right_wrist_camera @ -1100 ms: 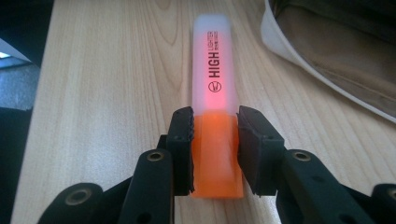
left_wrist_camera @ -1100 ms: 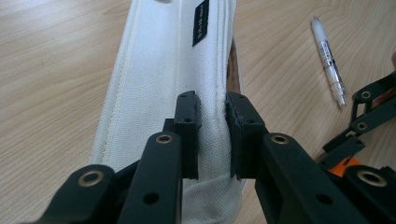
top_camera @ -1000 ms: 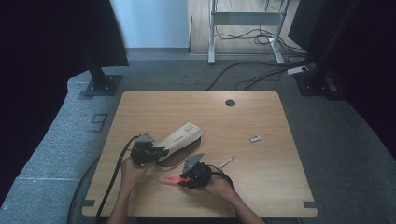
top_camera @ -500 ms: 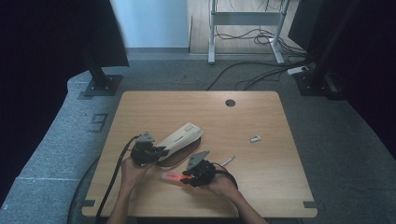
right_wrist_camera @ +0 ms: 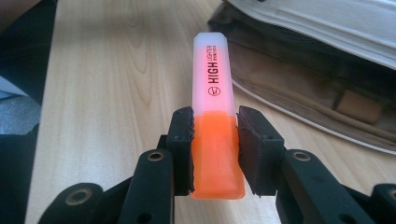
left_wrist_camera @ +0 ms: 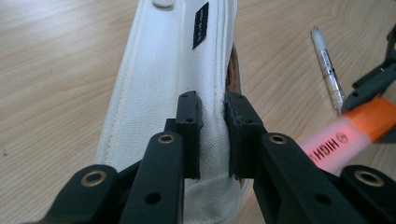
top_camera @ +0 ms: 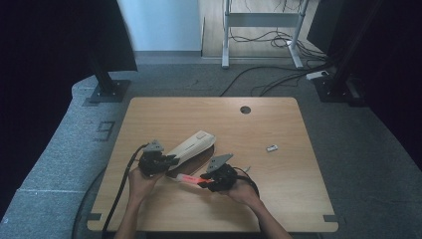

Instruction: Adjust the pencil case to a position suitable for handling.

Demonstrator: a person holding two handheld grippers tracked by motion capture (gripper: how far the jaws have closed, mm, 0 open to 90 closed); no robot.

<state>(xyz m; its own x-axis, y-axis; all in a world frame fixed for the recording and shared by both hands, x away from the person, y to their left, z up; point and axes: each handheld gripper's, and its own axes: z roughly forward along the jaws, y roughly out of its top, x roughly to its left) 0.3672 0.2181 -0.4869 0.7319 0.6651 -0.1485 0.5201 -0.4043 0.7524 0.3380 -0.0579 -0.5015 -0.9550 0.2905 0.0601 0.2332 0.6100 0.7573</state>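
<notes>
A white fabric pencil case (top_camera: 192, 143) lies on the wooden table (top_camera: 278, 199), its brown inside (right_wrist_camera: 299, 79) showing along the opened side. My left gripper (top_camera: 170, 160) is shut on a fold of the case's near end (left_wrist_camera: 205, 60), the cloth pinched between the pads (left_wrist_camera: 189, 121). My right gripper (top_camera: 202, 183) is shut on the orange cap end of a pink highlighter (right_wrist_camera: 212, 70), which it holds just above the table and points toward the case. The highlighter (top_camera: 188, 178) sits between both hands.
A thin white pen (left_wrist_camera: 327, 70) lies on the wood beside the case. A small pale object (top_camera: 271, 148) rests to the right, and a round cable hole (top_camera: 245, 109) is near the far edge. Cables trail from both grippers off the near edge.
The right gripper has lifted the highlighter a little and carried it closer to the pencil case. The left gripper has kept still on the case.
</notes>
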